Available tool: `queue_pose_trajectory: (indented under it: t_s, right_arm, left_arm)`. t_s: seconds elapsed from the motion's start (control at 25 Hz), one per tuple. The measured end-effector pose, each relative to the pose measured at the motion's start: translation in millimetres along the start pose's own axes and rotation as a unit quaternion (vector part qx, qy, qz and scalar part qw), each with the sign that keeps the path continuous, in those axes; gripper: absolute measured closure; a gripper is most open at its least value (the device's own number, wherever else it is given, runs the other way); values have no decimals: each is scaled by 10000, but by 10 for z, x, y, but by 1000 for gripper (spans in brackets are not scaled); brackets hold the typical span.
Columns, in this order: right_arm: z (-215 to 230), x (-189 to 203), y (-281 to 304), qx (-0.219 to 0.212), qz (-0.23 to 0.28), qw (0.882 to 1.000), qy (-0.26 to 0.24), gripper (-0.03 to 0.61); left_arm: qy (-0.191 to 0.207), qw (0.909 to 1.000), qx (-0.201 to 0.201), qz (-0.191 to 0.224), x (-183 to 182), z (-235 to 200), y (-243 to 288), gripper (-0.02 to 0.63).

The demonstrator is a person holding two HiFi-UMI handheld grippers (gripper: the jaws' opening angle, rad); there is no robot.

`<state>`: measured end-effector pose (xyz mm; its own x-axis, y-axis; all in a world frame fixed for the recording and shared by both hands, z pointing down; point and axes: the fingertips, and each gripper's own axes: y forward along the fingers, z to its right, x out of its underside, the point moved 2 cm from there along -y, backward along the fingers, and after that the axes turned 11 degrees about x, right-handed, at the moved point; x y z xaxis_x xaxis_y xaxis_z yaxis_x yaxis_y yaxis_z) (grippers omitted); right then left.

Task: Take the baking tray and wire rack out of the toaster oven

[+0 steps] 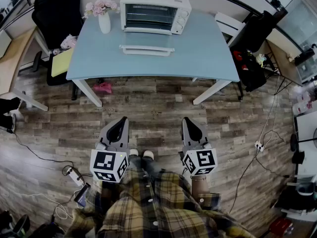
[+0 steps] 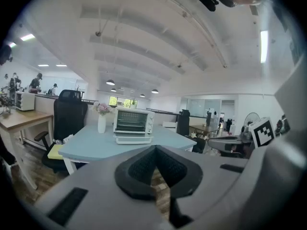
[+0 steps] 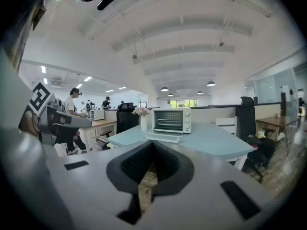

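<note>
Smooth blue surface (image 1: 99,58) ahead bears a boxy white toaster oven (image 1: 155,10); our left claw (image 1: 122,122) and right claw (image 1: 187,123) clench empty.

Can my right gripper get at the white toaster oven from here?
Probably not yet. The right gripper hangs shut by your body, with wooden floor between it and the light-blue table. Nothing blocks the white toaster oven; its door is down.

A pale blue table (image 1: 198,58) stood on a plank floor (image 1: 148,103). A white vase (image 1: 104,23) of pink flowers (image 1: 101,6) sat at the table's far left corner. A black chair (image 1: 57,14) stood left of the table and a second chair (image 1: 255,31) right of it. A pink thing (image 1: 103,88) lay beneath the table.
</note>
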<state>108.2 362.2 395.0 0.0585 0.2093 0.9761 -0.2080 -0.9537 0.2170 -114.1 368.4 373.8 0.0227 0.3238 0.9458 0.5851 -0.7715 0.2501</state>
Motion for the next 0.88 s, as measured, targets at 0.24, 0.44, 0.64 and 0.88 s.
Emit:
queue_pose_trajectory:
  t_s: [0.24,0.44,0.64,0.88]
  right_arm:
    - [194,9,-65,-223,188,9981,544,574]
    - [339,5,-97,-381,228,9960,769,522]
    - [366,19,51,-534,178,9938,960,456]
    - [344,-78,521,-575,218,9920,1100,385]
  left_arm:
    - [-88,9998,-72,170,13,127,88,623]
    - [-142,9996,-71,231,0,221,179,550]
    - [-226,9993,-113,274,-23,158,277,503]
    - [-264,9991,-76,334,-108,-209,555,447]
